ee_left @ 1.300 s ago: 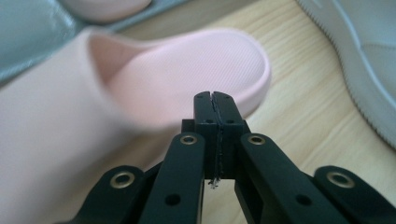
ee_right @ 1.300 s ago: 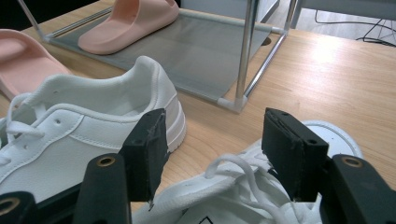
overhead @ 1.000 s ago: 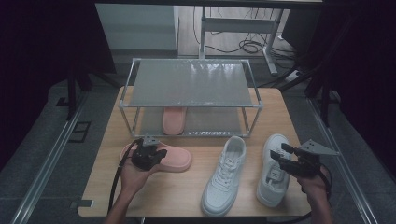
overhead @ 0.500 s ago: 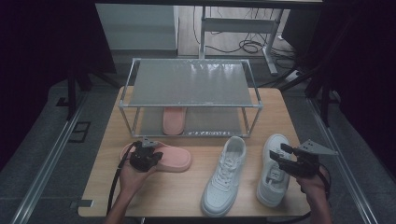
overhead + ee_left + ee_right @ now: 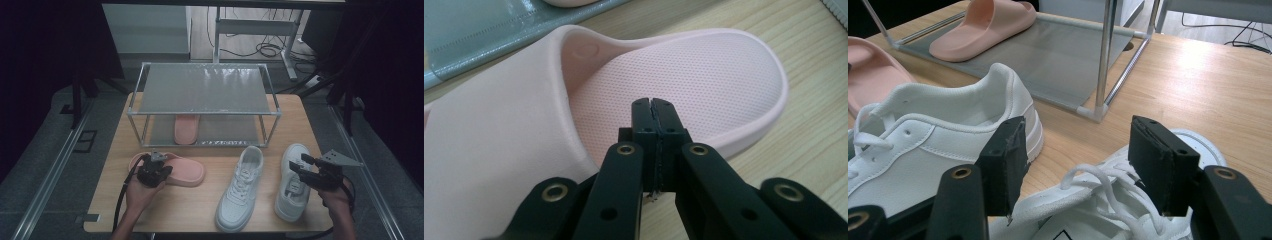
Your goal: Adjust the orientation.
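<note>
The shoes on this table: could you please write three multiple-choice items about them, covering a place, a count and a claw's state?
1. Where does the second pink slide lie?
A. on the rack's top shelf
B. on the rack's lower shelf
C. on the floor

2. How many white sneakers are on the table?
A. one
B. two
C. three

3. How are the left claw's jaws?
A. shut, empty
B. wide open
C. clamped on a lace

Answers:
1. B, it rests under the top shelf of the rack.
2. B, one sneaker lies beside another.
3. A, the jaws meet above the near slide.
</note>
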`<state>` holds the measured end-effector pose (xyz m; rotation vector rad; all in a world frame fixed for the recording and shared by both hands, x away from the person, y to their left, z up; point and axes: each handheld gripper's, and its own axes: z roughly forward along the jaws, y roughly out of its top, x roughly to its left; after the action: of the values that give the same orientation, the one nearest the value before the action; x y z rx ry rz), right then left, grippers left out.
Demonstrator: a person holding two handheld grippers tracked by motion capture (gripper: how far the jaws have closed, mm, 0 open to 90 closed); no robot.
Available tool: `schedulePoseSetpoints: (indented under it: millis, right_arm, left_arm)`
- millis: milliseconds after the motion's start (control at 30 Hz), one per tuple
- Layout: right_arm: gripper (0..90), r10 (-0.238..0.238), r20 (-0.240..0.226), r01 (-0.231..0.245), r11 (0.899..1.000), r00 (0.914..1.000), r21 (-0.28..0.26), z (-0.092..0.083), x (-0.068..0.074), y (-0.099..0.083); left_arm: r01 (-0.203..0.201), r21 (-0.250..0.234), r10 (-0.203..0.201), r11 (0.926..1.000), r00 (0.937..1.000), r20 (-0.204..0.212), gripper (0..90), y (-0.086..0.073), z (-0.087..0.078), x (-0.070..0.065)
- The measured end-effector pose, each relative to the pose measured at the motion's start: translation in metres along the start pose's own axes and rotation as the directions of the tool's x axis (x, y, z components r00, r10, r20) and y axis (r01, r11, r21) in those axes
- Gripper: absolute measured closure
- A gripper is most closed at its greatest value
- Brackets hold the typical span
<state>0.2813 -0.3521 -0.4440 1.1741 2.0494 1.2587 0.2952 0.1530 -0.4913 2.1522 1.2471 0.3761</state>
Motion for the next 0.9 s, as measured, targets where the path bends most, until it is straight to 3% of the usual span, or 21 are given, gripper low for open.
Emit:
schedulePoseSetpoints:
  millis: [267,900]
  right_arm:
    - [40.8,0.003,0.001,-0.003,1.0,1.0,0.003,0.001,0.0,-0.001]
    - [40.9,0.001,-0.002,-0.001,1.0,1.0,0.003,0.001,0.001,0.0]
  left_arm:
    - [-0.016,0.016,0.016,0.9997,0.9998,-0.015,90.0,-0.01,-0.009,0.001]
    - [0.005,0.038,-0.004,0.9993,0.9995,-0.031,89.4,-0.045,-0.042,0.016]
